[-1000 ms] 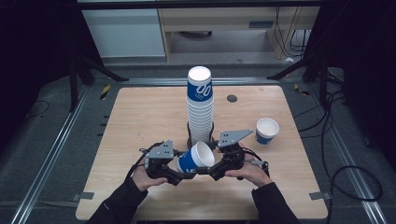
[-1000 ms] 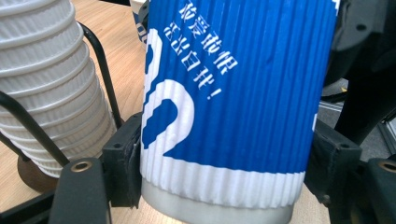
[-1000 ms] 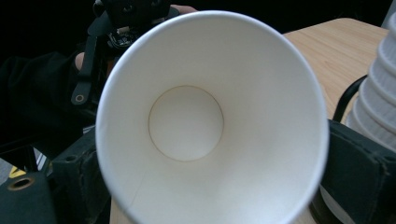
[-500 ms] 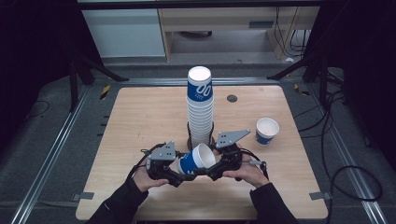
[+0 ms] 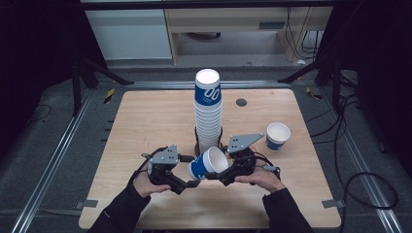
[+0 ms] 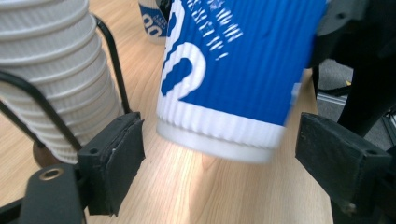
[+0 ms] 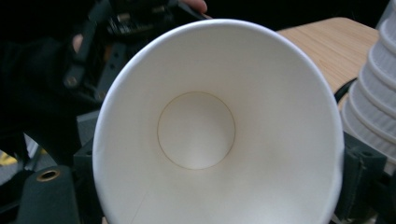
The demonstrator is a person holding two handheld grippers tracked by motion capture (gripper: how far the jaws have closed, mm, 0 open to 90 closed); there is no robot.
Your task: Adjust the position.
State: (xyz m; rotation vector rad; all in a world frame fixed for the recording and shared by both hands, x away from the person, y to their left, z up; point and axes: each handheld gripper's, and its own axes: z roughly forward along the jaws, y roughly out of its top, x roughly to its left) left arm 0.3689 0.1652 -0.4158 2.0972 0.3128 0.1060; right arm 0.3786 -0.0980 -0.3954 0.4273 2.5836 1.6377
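Observation:
A blue and white ribbed paper cup [image 5: 206, 164] lies on its side in the air between my two grippers, above the table's front middle. My right gripper [image 5: 219, 173] is shut on its rim end, and its white inside [image 7: 196, 130] faces that camera; these jaws have just been closing on it. My left gripper [image 5: 186, 180] is open. Its jaws have just been opening, and the cup's base [image 6: 224, 140] sits between the pads [image 6: 116, 158] without touching them. A tall stack of upturned cups [image 5: 208, 111] stands in a black wire holder just behind.
A single upright cup [image 5: 277, 136] stands on the wooden table [image 5: 145, 121] at the right. A small dark disc [image 5: 241, 102] lies behind the stack. Metal rails and cables run along the table's sides.
The cup has stayed between the two grippers and shifted only slightly. Both hands have kept almost the same places.

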